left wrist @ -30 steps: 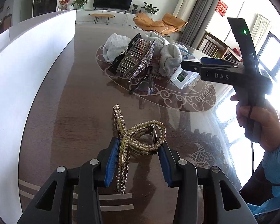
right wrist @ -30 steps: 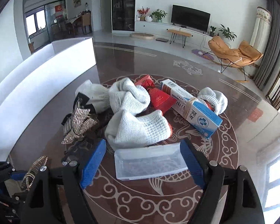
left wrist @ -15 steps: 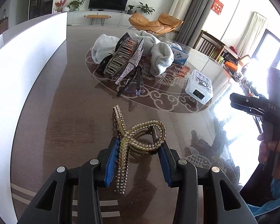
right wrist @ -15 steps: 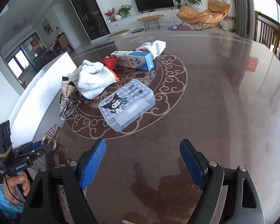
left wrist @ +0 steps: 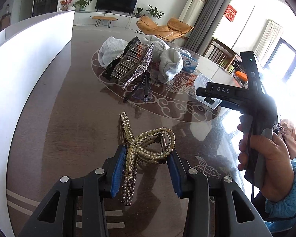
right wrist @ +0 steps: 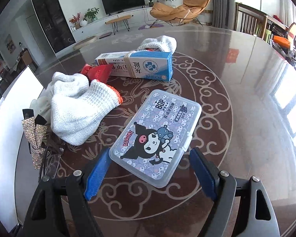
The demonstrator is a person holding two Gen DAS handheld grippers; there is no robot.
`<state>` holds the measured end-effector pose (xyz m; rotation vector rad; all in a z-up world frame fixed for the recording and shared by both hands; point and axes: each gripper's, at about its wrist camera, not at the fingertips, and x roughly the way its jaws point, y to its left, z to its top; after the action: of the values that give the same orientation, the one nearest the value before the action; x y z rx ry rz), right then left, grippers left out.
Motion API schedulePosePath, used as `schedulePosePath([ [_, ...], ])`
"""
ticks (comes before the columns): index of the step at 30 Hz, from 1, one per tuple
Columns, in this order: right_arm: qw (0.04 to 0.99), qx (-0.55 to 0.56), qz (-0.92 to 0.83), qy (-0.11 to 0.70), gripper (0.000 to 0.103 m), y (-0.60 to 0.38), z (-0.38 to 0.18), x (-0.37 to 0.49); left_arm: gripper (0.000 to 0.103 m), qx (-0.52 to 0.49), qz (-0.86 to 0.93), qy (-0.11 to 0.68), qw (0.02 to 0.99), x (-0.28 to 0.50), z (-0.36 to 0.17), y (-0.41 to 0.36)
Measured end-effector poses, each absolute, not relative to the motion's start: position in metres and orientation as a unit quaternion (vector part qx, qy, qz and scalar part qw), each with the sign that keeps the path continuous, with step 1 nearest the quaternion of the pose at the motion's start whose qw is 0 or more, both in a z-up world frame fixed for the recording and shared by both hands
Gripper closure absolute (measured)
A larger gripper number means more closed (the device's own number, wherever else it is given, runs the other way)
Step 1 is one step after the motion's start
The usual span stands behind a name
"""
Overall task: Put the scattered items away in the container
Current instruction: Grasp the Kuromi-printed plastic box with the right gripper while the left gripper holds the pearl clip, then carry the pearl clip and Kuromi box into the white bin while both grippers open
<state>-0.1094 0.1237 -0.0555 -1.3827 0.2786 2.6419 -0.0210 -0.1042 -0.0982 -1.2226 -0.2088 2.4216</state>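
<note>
- Left gripper (left wrist: 146,170) clenched on a gold pearl-studded hair claw (left wrist: 146,148), blue pads (left wrist: 116,169) pressing its two sides, one long beaded arm crossing down between the fingers
- Beyond those tips, farther along the dark glossy table (left wrist: 73,130): a silver rhinestone hair claw (left wrist: 132,65) leaning on a heap of white knitted gloves (left wrist: 110,53), with a pair of glasses (left wrist: 144,90) lying just in front of it
- Off to the right of the left tongs, a hand (left wrist: 266,158) in a blue sleeve gripping the handle of the right gripper (right wrist: 148,169)
- Right gripper released, jaws spread wide, nothing pressed between the pads
- Clear plastic box with a cartoon lid (right wrist: 155,136) flat on the table, its near end lying between the two blue pads, left corner close by the left pad; contact not clear
- Ahead and left of the right tongs: white knitted gloves (right wrist: 79,108) with a red cuff edge, a red packet (right wrist: 98,71)
- Straight ahead, past the clear box: blue-and-white carton (right wrist: 140,65) lying on its side
- White container wall (right wrist: 7,108) along the far left of both tongs
</note>
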Motion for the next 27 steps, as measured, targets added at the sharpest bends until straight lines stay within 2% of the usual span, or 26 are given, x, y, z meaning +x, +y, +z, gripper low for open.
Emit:
schedulePosePath([
  [2,0.054,-0.448,0.887,0.101,0.023,0.145,-0.055,-0.094,0.061,-0.437,0.872,-0.075,0.207,-0.022,-0.099,-0.104],
  [5,0.017,-0.445,0.891,0.085,0.021,0.164,-0.056,-0.081,0.061,-0.434,0.876,-0.068,0.2,-0.024,-0.1,-0.099],
  [9,0.004,-0.463,0.886,-0.005,0.02,0.151,-0.06,-0.085,0.06,-0.437,0.878,-0.052,0.19,-0.03,-0.099,-0.091],
  [11,-0.002,-0.457,0.89,-0.006,0.021,0.149,-0.065,-0.089,0.059,-0.44,0.877,-0.043,0.188,-0.03,-0.099,-0.089],
  [12,-0.005,-0.454,0.891,0.001,0.019,0.152,-0.066,-0.09,0.056,-0.441,0.877,-0.038,0.188,-0.03,-0.098,-0.088],
  [14,-0.001,-0.445,0.895,0.0,0.018,0.152,-0.068,-0.094,0.037,-0.442,0.878,-0.022,0.182,-0.028,-0.098,-0.084],
  [15,-0.002,-0.445,0.895,0.0,0.018,0.152,-0.069,-0.097,0.037,-0.441,0.879,-0.013,0.179,-0.027,-0.098,-0.082],
  [16,-0.007,-0.445,0.895,-0.002,0.018,0.153,-0.069,-0.1,0.038,-0.439,0.881,-0.006,0.179,-0.025,-0.099,-0.08],
  [17,-0.017,-0.446,0.895,-0.004,0.018,0.154,-0.069,-0.102,0.046,-0.437,0.882,-0.003,0.176,-0.024,-0.099,-0.081],
  [18,-0.029,-0.441,0.897,-0.002,0.023,0.157,-0.068,-0.1,0.059,-0.436,0.882,-0.004,0.178,-0.023,-0.098,-0.082],
  [19,-0.032,-0.436,0.899,0.002,0.043,0.161,-0.066,-0.097,0.062,-0.438,0.881,-0.008,0.178,-0.024,-0.098,-0.083],
  [27,-0.096,-0.416,0.901,0.081,0.042,0.178,-0.044,-0.052,0.062,-0.413,0.886,-0.03,0.209,-0.007,-0.072,-0.077],
])
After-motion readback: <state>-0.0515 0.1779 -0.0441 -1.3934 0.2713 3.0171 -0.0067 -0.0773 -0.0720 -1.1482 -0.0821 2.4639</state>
